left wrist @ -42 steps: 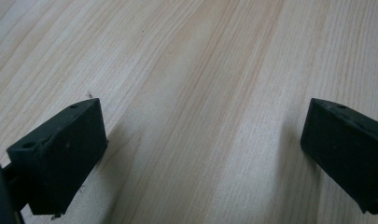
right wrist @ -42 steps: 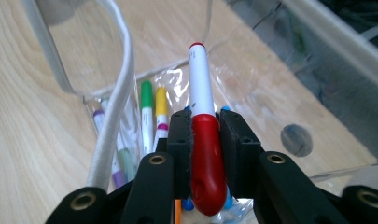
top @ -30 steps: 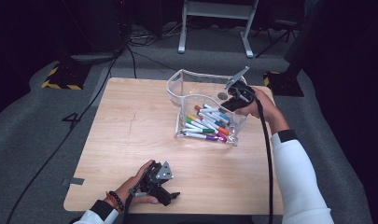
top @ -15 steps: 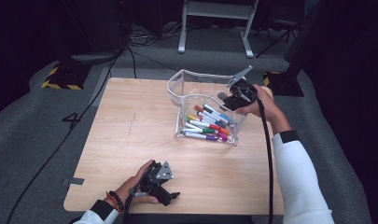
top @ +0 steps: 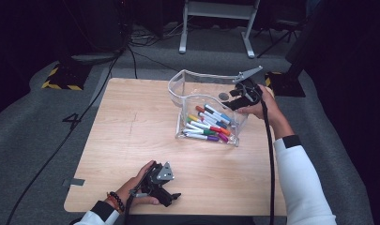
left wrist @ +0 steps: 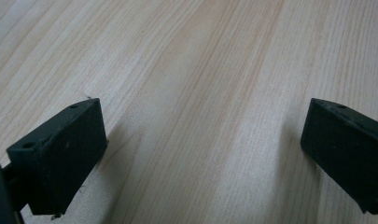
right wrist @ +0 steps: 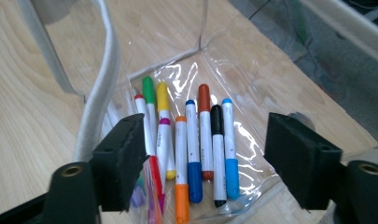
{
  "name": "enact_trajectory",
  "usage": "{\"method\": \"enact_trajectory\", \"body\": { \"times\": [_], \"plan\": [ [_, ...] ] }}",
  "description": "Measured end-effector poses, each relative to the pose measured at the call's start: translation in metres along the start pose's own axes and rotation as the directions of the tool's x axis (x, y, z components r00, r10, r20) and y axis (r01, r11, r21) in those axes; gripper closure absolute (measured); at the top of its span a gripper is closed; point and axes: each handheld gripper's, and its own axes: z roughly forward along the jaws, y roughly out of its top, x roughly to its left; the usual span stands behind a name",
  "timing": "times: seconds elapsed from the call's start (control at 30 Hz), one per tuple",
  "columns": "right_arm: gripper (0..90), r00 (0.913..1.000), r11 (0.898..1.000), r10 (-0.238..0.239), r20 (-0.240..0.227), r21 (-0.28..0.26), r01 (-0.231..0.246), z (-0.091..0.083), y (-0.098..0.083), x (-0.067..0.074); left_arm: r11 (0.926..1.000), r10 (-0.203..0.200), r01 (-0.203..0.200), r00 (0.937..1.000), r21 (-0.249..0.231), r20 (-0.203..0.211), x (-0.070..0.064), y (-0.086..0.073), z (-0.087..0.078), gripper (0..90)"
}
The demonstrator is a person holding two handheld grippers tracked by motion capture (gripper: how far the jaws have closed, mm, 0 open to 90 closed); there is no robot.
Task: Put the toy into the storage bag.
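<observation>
1. Right gripper hovers over the open top of the clear pouch, at its far right corner. Jaws have just been opening; they stand spread wide with nothing between them, released.
2. The pouch stands upright on the far right part of the tabletop, its grey zip rim curling up on the left in the right gripper view.
3. Markers lie in a loose heap on the pouch floor. Seen from the right gripper view: a green-capped marker, a yellow marker, an orange marker, a dark blue marker, a red-brown marker, a black-capped marker, a light blue marker, roughly side by side.
4. In the way: the pouch's tall clear walls and rim ring the markers, so they are open only from above.
5. Left gripper rests low at the near edge of the tabletop, well apart from the pouch. Jaws wide apart, only bare wood between them.
6. Around: a black cable trails from the right gripper down past the white sleeve. Grey carpet floor, a metal stand behind the tabletop, yellow-black tape at far left.
</observation>
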Motion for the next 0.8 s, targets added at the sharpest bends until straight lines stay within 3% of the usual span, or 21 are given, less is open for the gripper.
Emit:
{"method": "enact_trajectory", "body": {
  "times": [0.17,0.27,0.63,0.7,0.8],
  "plan": [
    [21.6,0.9992,0.999,0.013,0.038,-0.041,-0.012,-0.008,-0.001,0.001,1.0000,0.001,-0.001,1.0000,-0.001,0.001,0.000,0.000,0.000,0.5],
    [17.2,0.9964,0.995,0.062,0.057,-0.086,-0.057,-0.012,-0.002,-0.001,1.0000,0.001,-0.001,1.0000,-0.002,0.002,0.000,0.000,0.000,0.5],
    [17.5,0.9939,0.985,0.080,0.076,-0.162,-0.067,-0.036,-0.011,0.008,1.0000,0.001,-0.001,1.0000,-0.001,0.002,0.000,0.000,0.000,0.5],
    [17.0,0.9910,0.987,0.077,0.109,-0.152,-0.060,-0.038,-0.013,0.009,1.0000,0.001,-0.001,1.0000,-0.002,0.001,0.000,0.000,0.000,0.5],
    [17.8,0.9901,0.983,0.080,0.115,-0.176,-0.059,-0.045,-0.018,0.011,1.0000,0.002,-0.002,1.0000,-0.001,0.002,0.000,0.000,0.000,0.5]
  ]
}}
